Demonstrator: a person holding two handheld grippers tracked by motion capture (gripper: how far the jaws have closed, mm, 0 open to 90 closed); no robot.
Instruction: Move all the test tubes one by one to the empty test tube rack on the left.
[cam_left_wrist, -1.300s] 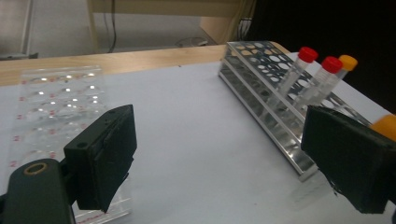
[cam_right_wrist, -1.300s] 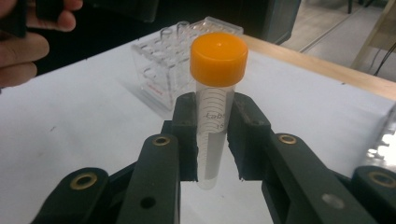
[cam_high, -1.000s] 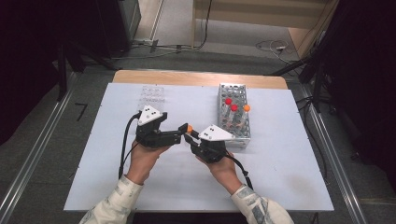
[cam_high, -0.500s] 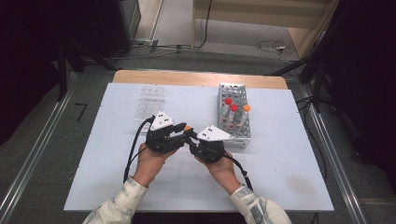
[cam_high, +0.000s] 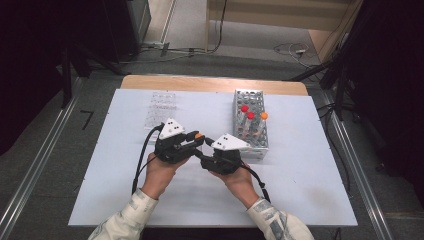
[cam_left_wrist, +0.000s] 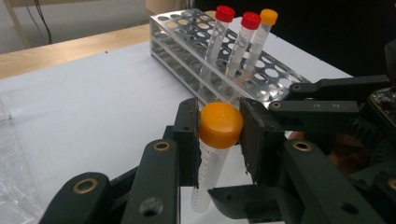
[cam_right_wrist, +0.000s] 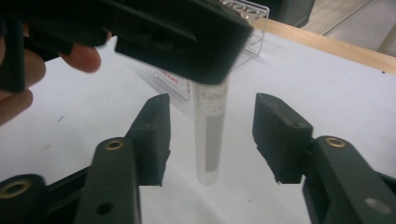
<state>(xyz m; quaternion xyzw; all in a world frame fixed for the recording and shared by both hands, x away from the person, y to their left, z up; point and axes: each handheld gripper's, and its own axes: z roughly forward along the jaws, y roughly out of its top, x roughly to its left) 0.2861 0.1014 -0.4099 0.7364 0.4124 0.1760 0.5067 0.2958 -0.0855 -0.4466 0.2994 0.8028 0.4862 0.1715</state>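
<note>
my left gripper (cam_left_wrist: 219, 128) has just been closing, and its two black jaws now pinch the round orange cap of the clear plastic tube (cam_left_wrist: 210, 168), which hangs down between them over the white table (cam_high: 310, 185), in front of me and just short of the perforated steel tube rack (cam_high: 250, 131). my right gripper (cam_right_wrist: 210, 140) has just been opening; its jaws stand well apart on either side of the tube's clear body with bare gaps both ways, so it holds nothing. this looks like a handover from right to left, with the weight now on the left pads alone.

to do it well i keep the left squeeze firm and square on the cap, since a smooth cap can slip or tilt. i'd draw the right gripper straight back along its own line, so neither jaw clips the tube wall. i can't quite tell how deep the cap sits in the left pads, as the right gripper view is blurred up there, so i move slowly. the rack holds two red-capped tubes (cam_high: 247, 119) and one orange-capped tube (cam_high: 262, 124), with free holes around them
</note>
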